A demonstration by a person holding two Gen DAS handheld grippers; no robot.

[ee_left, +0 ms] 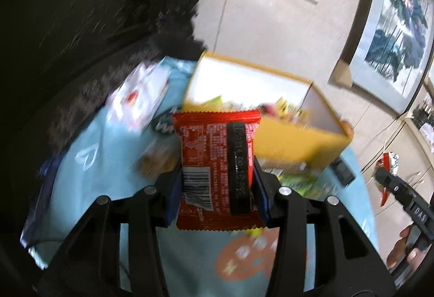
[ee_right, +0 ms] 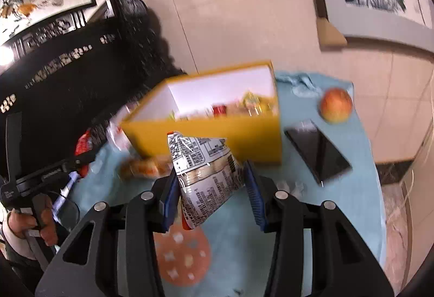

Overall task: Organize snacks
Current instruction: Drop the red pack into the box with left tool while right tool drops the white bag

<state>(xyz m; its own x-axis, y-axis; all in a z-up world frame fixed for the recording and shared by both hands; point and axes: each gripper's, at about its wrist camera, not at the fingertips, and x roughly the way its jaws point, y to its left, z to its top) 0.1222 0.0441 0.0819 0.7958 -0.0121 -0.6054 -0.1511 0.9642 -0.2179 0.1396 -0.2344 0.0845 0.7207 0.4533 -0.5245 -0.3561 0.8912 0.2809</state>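
While both hand-held grippers hang clamped, left [ee_left: 217,183] on a red foil snack packet [ee_left: 217,161], right [ee_right: 211,183] on a grey-white printed snack bag [ee_right: 206,169], the open yellow cardboard box [ee_right: 217,134] sits straight ahead, about equally near.

The red snack packet [ee_left: 217,169] stands nearly upright, clamped at its lower sides between blue pads — back face showing, with white print, a barcode at lower left, a dark vertical seam strip and zigzag-cut ends. The silver-and-white snack bag [ee_right: 207,174] is puffed and tilted, its printed back crowded with black text and tables, an orange edge at its lower end; it too is pinched between blue pads. Beyond both sits the yellow box [ee_right: 217,134] on the light-blue cloth of the table — open-topped, white inside, with several blurred wrapped snacks lying in it.
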